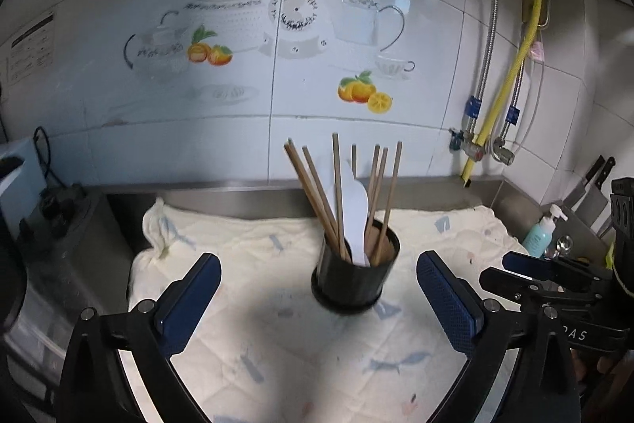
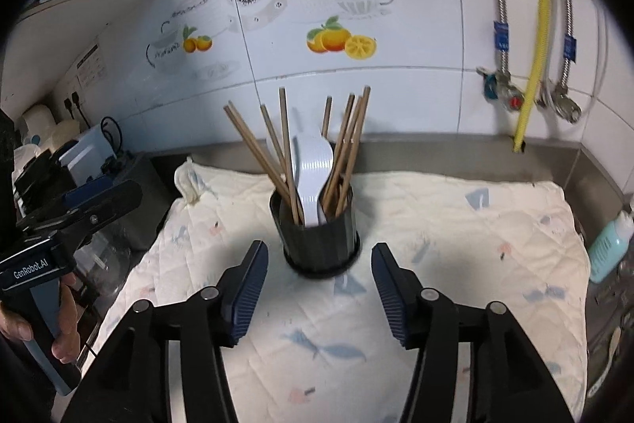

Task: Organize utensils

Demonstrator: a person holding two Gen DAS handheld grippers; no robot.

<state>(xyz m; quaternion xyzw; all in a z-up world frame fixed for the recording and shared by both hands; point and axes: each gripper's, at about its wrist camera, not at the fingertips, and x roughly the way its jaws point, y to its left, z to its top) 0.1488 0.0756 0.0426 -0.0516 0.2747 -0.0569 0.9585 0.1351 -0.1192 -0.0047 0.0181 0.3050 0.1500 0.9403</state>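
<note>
Left wrist view: the left claw [image 1: 319, 298] is standing with its blue pads spread wide, nothing between them, and the black holder [image 1: 354, 266] is sitting just beyond the gap, untouched.
Right wrist view: the right claw [image 2: 320, 286] is showing its ribbed blue pads apart, gripping nothing, with the black holder [image 2: 321, 238] standing just ahead of the tips.
Holder: it is resting upright on the quilted cloth [image 1: 277, 324], near the cloth's middle and in front of the wall.
Chopsticks: the wooden chopsticks [image 1: 337, 193] are standing in the holder, fanning out to both sides and leaning on its rim; in the right wrist view the same chopsticks [image 2: 285, 145] are rising well above the rim.
Spoon: a white spoon [image 1: 354, 209] is standing in the holder among the sticks, its broad end up; the right wrist view is showing that spoon [image 2: 313, 165] between the two bunches of sticks.
Cloth: it is lying pale and printed on the steel bench [image 2: 475, 153], covering most of the bench.
Wall: the tiled wall [image 1: 237, 26] behind is carrying prints of teapots and oranges.
Other claw: the right claw is appearing at the right edge of the left wrist view, and a hand [image 2: 59, 328] is holding the left tool at the left edge of the right wrist view.
Bottle: a teal pump bottle [image 1: 541, 230] is standing to the right of the cloth.
</note>
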